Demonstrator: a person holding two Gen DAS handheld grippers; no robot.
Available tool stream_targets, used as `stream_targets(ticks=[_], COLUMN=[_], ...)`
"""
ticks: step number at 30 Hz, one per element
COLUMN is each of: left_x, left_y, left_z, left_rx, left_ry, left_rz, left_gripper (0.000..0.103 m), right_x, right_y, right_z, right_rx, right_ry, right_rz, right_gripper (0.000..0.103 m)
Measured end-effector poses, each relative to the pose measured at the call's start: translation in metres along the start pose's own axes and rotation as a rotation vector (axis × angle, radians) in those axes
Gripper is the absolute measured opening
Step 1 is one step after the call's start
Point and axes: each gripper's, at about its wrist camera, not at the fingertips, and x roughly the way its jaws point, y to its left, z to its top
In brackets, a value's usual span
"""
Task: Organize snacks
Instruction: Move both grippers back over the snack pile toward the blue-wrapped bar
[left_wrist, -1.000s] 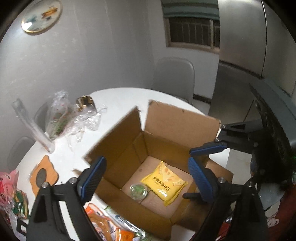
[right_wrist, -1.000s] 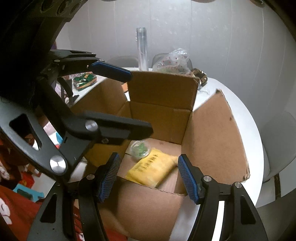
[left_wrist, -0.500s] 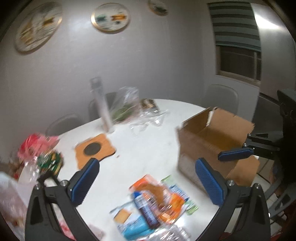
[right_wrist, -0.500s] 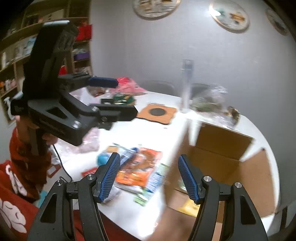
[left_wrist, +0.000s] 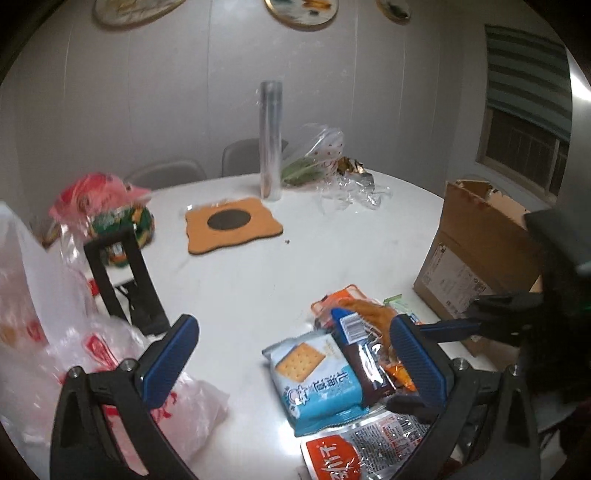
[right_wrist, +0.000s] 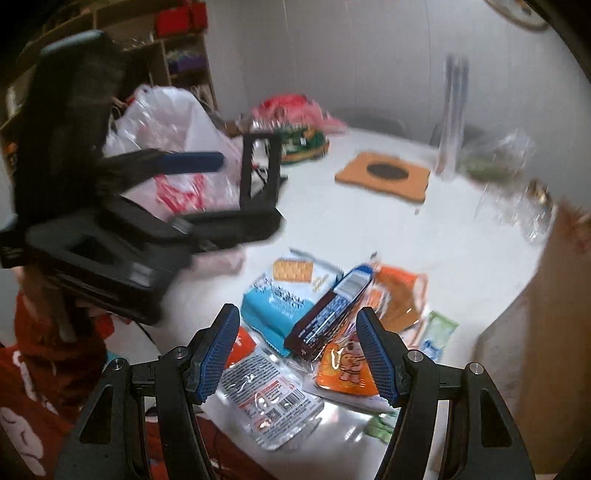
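Left wrist view: cardboard box at right edge of white surface, inside hidden. Snack packets lie loose beside it: blue cracker pack, dark bar, orange bag. Left tongs just spread fully, nothing between. Right tongs part-spread above the pile, pinching nothing.

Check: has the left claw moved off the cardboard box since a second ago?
Yes. The left claw, open, has swung from above the cardboard box toward the snack pile.
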Motion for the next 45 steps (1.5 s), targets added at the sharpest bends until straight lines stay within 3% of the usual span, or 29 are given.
stream_targets(ticks=[6, 13, 16, 18, 23, 27, 35, 45], left_x=[0.016, 0.018, 0.016, 0.016, 0.018, 0.018, 0.021, 0.017], left_y=[0.005, 0.011, 0.013, 0.013, 0.016, 0.017, 0.023, 0.027], left_z=[-0.014, -0.019, -0.019, -0.019, -0.021, -0.023, -0.028, -0.03], left_rx=[-0.042, -0.059, -0.062, -0.062, -0.068, -0.076, -0.091, -0.092], left_ry=[0.035, 0.03, 0.021, 0.018, 0.022, 0.021, 0.03, 0.02], left_rz=[-0.067, -0.075, -0.076, -0.073, -0.063, -0.071, -0.077, -0.068], left_gripper=[0.102, 0.102, 0.102, 0.102, 0.102, 0.102, 0.102, 0.102], right_x=[0.045, 0.064, 0.064, 0.063, 0.055, 0.047, 0.052, 0.061], right_y=[-0.013, -0.02, -0.024, -0.026, -0.032, -0.034, -0.013, -0.013], right_z=[0.001, 0.012, 0.015, 0.018, 0.019, 0.022, 0.018, 0.022], right_rx=[0.039, 0.038, 0.049, 0.048, 0.057, 0.033, -0.014, -0.058], right_ry=[0.04, 0.07, 0.084, 0.087, 0.093, 0.091, 0.147, 0.217], right_rz=[-0.027, -0.047, -0.035, -0.046, -0.052, -0.115, -0.039, -0.035], right_gripper=[0.061, 0.059, 0.047, 0.034, 0.02, 0.02, 0.021, 0.021])
